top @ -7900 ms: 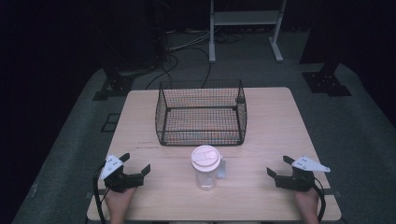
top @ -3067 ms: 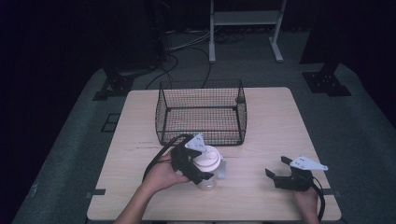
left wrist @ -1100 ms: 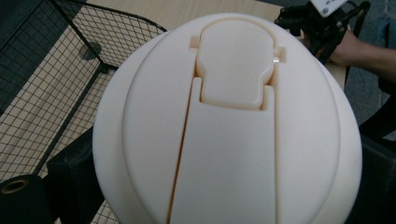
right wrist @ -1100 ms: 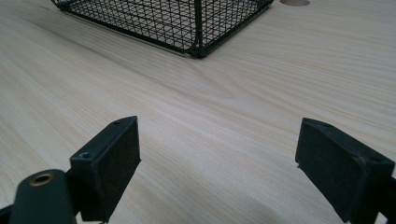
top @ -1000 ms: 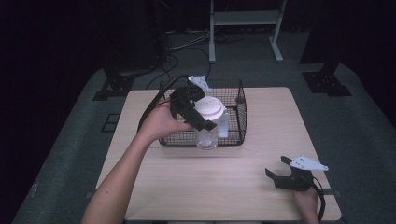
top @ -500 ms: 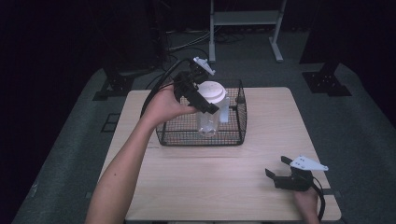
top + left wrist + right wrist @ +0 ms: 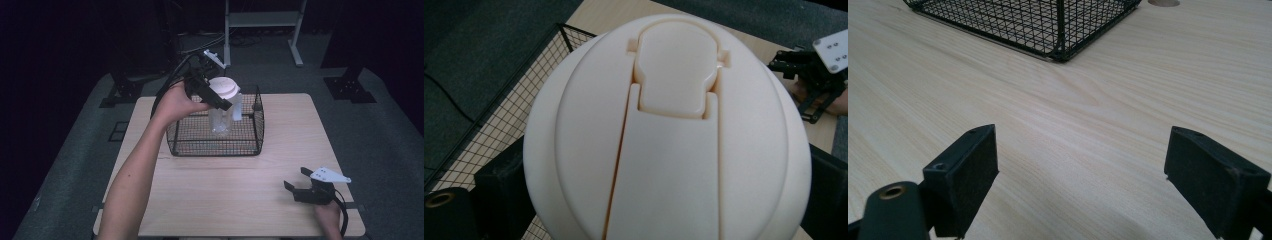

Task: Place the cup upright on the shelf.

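A clear plastic jar (image 7: 221, 117) with a cream flip-top lid (image 7: 224, 88) hangs over the black wire basket (image 7: 215, 146). My left gripper (image 7: 222, 101) is shut on the jar just under the lid. The jar's lower part sits below the basket's rim; whether it touches the basket floor I cannot tell. In the left gripper view the lid (image 7: 669, 150) is very close, with black fingers (image 7: 499, 195) at both sides. My right gripper (image 7: 301, 183) rests open on the table (image 7: 240, 200) at the front right, with nothing between its fingers (image 7: 965, 175).
The basket's near corner (image 7: 1055, 30) stands ahead of the right gripper, with bare wood between them. The right gripper (image 7: 811, 75) shows far off in the left gripper view. Cables and a metal stand (image 7: 262, 20) lie beyond the table on dark floor.
The left gripper left the front left, shut on the jar at the table's middle, lifted it and carried it back over the basket. The right gripper has stayed put.
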{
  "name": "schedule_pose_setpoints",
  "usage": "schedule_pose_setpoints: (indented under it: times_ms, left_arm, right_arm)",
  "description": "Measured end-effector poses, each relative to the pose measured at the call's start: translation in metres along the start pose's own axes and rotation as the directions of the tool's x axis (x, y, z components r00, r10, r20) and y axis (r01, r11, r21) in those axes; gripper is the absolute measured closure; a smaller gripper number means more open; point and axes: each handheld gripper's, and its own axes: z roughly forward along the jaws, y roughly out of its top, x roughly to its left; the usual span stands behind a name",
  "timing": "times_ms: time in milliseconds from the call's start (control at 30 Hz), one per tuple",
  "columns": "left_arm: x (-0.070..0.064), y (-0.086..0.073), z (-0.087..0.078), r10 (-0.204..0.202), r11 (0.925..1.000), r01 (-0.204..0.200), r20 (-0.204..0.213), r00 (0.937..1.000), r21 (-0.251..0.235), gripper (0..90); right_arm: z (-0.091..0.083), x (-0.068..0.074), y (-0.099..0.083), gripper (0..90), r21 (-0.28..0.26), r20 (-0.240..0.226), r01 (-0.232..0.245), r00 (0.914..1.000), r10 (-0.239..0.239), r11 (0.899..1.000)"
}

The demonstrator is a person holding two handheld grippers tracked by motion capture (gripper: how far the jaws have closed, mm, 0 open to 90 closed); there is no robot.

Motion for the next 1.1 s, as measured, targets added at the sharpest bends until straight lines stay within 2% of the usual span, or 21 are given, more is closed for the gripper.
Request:
schedule_pose_setpoints:
  times_ms: [100,400,700,1100]
  left_arm:
    - [0.007,0.001,0.001,-0.023,0.9997,0.022,-0.018,0.9996,-0.002,5.1]
    - [0.021,0.002,0.009,-0.057,0.9983,0.057,-0.032,0.9979,0.014,5.1]
    - [0.031,0.002,0.029,-0.092,0.9945,0.095,-0.058,0.9940,0.044,5.1]
    - [0.038,0.000,0.054,-0.109,0.9913,0.115,-0.083,0.9905,0.064,5.1]
  right_arm:
    - [0.000,0.000,0.000,12.9,0.000,0.000,0.003,1.0000,-0.003,1.000]
    - [0.000,0.000,0.000,12.9,0.003,-0.001,0.001,1.0000,-0.001,1.000]
    - [0.000,-0.001,0.000,12.9,-0.002,0.001,0.004,1.0000,-0.004,1.000]
    - [0.000,-0.001,0.000,12.9,-0.004,-0.004,-0.002,1.0000,0.002,1.000]
